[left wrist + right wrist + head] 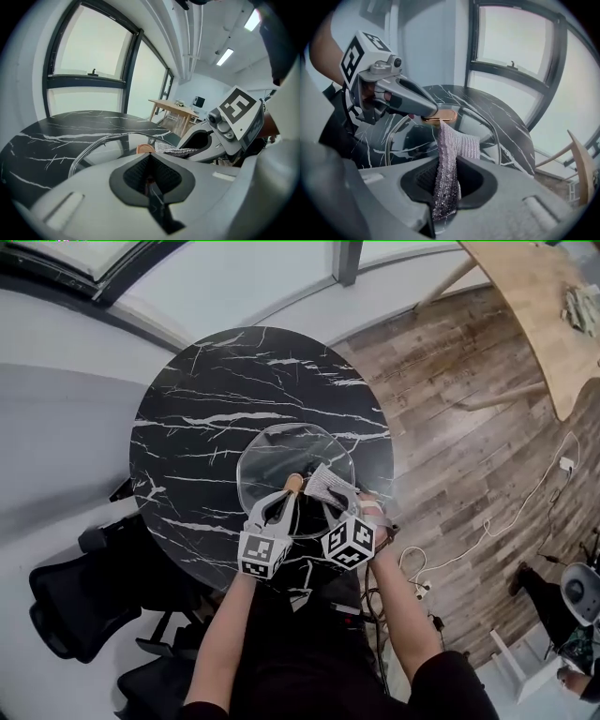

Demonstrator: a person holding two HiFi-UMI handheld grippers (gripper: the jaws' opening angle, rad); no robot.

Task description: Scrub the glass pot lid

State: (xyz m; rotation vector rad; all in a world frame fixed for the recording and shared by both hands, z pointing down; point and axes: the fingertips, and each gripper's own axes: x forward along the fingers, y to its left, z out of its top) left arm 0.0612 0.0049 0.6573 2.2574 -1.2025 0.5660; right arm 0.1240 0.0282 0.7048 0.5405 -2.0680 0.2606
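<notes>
The glass pot lid (272, 460) lies near the front of the round black marble table (206, 399). Its copper knob (293, 482) is pinched by my left gripper (289, 489), which is shut on it; the right gripper view shows those fingers (423, 104) clamped on the knob (440, 115). My right gripper (330, 499) is shut on a silvery mesh scrub cloth (451, 150). The cloth's free end rests on the glass (487, 126) right beside the knob. In the left gripper view the lid's rim (96, 143) arcs ahead, with the cloth (176, 150) past the knob (144, 149).
Black office chairs (75, 596) stand at the table's lower left. A wooden table (539, 306) and white cables (497, 521) on the plank floor lie to the right. Large windows (89, 47) are behind the marble table.
</notes>
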